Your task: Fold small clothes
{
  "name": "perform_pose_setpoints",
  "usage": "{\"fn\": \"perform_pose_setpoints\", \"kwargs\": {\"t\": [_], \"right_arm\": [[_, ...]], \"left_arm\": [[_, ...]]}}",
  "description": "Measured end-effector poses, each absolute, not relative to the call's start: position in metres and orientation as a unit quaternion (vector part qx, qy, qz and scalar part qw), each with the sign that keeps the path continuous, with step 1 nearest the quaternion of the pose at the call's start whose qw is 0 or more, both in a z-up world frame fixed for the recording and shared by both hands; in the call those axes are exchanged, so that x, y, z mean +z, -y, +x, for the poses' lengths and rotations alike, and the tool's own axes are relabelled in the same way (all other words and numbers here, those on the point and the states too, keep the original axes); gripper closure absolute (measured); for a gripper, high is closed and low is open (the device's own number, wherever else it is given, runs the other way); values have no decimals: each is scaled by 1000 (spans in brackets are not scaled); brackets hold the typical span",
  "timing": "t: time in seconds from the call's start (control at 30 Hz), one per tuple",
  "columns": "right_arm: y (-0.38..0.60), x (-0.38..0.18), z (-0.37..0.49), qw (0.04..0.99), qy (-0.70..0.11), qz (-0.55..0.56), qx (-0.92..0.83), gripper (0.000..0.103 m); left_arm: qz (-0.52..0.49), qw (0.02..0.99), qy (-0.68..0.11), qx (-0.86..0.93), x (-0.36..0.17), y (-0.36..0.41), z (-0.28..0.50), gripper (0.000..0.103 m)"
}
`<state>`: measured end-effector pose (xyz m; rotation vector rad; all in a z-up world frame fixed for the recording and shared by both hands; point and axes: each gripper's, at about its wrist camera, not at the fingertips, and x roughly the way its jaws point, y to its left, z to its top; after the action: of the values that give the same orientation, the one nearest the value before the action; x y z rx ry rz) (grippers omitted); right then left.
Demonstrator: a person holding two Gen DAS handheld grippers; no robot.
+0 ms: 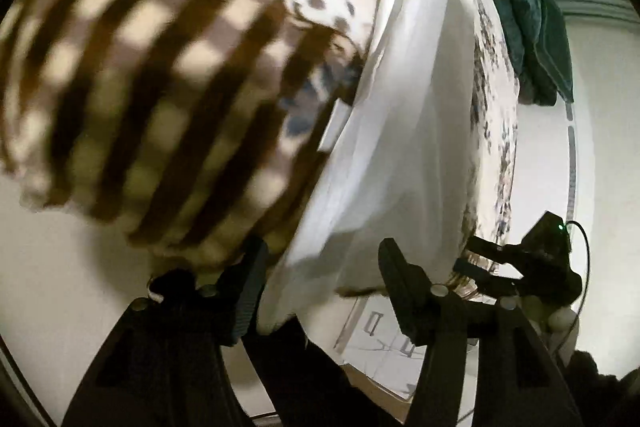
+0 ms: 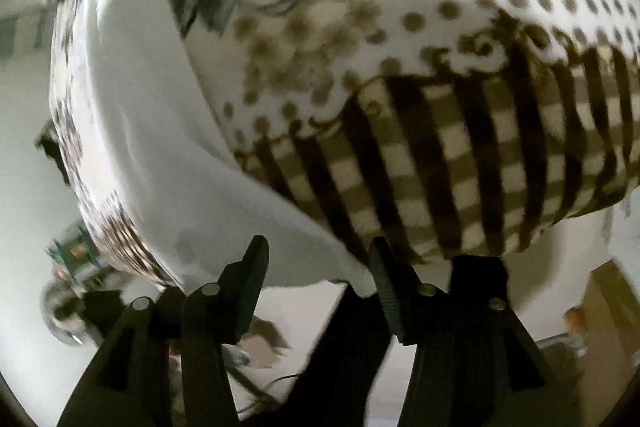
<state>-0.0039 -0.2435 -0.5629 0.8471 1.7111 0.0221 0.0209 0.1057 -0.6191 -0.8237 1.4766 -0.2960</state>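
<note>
The left tongs (image 1: 320, 291) stand parted, their pads clear of the white lining of a small patterned cloth with brown checks, dots and florals (image 1: 416, 131). The right tongs (image 2: 316, 287) gape likewise, gripping nothing. The cloth drapes across the pale desk (image 1: 60, 267), right at the fingertips. A fold looks just released; next comes regripping an edge for another fold.

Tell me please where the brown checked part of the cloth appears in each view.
Left wrist view: brown checked part fills the left half.
Right wrist view: brown checked part sits at centre right.
Shared landmark: the plain white lining, which borders it in both.
</note>
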Motion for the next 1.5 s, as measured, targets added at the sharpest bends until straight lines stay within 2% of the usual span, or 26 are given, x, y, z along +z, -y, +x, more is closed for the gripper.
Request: {"fn": "perform_pose_setpoints", "kwargs": {"t": [0.13, 0.3, 0.4, 0.43, 0.47, 0.5, 0.67, 0.8, 0.87, 0.9, 0.93, 1.0, 1.07, 1.1, 1.13, 1.23, 1.27, 1.3, 1.5], "right_arm": [[258, -563, 3, 590, -695, 410, 6, 49], [238, -563, 64, 613, -693, 376, 47, 49], [215, -576, 102, 615, -707, 344, 64, 52], [204, -583, 111, 614, -711, 334, 71, 57], [199, -586, 120, 615, -714, 326, 76, 70], [194, -587, 127, 615, -715, 322, 81, 103], [219, -560, 143, 672, -681, 290, 18, 102], [220, -566, 156, 648, -709, 278, 30, 102], [224, -567, 150, 629, -726, 274, 38, 95], [231, -565, 141, 625, -729, 274, 45, 88], [234, -566, 134, 619, -735, 273, 47, 73], [248, -571, 104, 600, -748, 280, 45, 58], [258, -587, 72, 568, -771, 284, 53, 57], [258, -598, 54, 544, -783, 294, 63, 57], [258, -608, 41, 527, -790, 306, 71, 57], [251, -628, 11, 502, -788, 342, 102, 59], [248, -628, 5, 514, -779, 345, 101, 69], [244, -629, 0, 508, -780, 351, 102, 100], [221, -620, -36, 499, -785, 353, 101, 101]], "left_arm": [[-338, 654, -663, -136, -630, -82, 34, 48], [-331, 658, -663, -130, -623, -81, 29, 48], [-324, 659, -666, -126, -623, -85, 28, 48], [-322, 661, -667, -127, -625, -86, 25, 48], [-318, 661, -667, -127, -625, -88, 25, 48], [-316, 662, -668, -126, -626, -89, 24, 48], [-316, 662, -667, -130, -625, -83, 28, 48], [-318, 660, -667, -132, -626, -74, 31, 48], [-323, 657, -669, -131, -629, -73, 31, 48], [-326, 655, -669, -131, -631, -73, 31, 48], [-332, 652, -669, -131, -633, -73, 31, 48], [-346, 646, -668, -134, -638, -75, 30, 50], [-363, 644, -661, -132, -641, -77, 30, 51], [-361, 647, -660, -128, -640, -78, 30, 73], [-354, 647, -664, -126, -640, -78, 29, 94], [-336, 657, -663, -130, -631, -79, 26, 99], [-331, 660, -662, -133, -627, -80, 25, 99], [-326, 663, -660, -135, -622, -81, 23, 100], [-293, 680, -657, -139, -593, -101, 16, 100]]}}
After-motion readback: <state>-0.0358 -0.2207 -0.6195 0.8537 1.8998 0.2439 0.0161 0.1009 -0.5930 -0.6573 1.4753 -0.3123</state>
